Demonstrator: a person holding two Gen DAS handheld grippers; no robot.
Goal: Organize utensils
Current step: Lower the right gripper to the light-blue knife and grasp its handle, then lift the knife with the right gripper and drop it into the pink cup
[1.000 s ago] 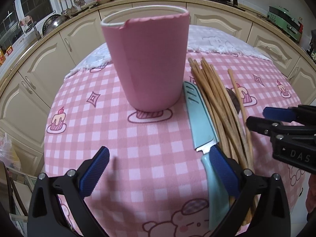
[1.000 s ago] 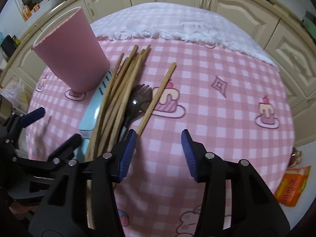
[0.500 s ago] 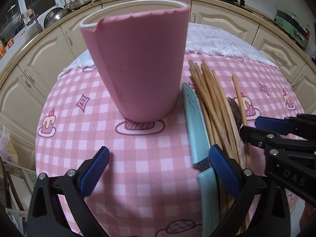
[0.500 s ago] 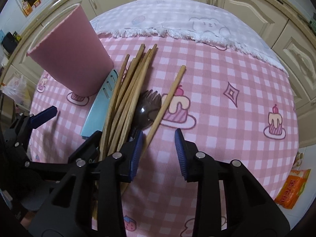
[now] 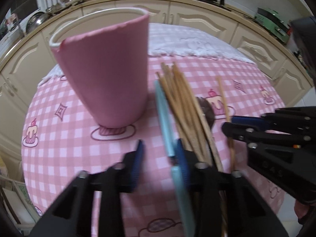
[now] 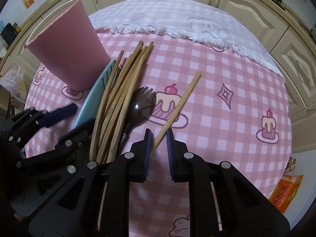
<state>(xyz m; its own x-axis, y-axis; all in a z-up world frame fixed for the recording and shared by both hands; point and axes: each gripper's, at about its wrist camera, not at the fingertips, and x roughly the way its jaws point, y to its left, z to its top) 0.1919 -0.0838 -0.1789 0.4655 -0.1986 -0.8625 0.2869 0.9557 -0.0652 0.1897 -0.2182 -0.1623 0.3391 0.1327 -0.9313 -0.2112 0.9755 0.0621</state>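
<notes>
A pink cup (image 5: 104,75) stands upright on the pink checked tablecloth (image 5: 65,150). To its right lie a teal knife (image 5: 165,114), a bundle of wooden chopsticks (image 5: 183,106), a black spork (image 6: 143,103) and one lone chopstick (image 6: 177,106). My left gripper (image 5: 160,158) is closing, tips down at the cloth. The knife, where blade meets handle, sits against the right pad, with a gap to the left pad. My right gripper (image 6: 159,146) is closing around the lone chopstick's near end. That chopstick touches the left pad and a gap shows at the right pad.
Cream kitchen cabinets (image 5: 197,17) curve behind the round table. A white fringed cloth (image 6: 177,21) covers the far part of the table. An orange packet (image 6: 286,191) lies on the floor at the right. The two grippers are close together over the utensils.
My left gripper's jaws have gone from wide to narrow, and it has come nearer to the cup. My right gripper's jaws have narrowed around the lone chopstick.
</notes>
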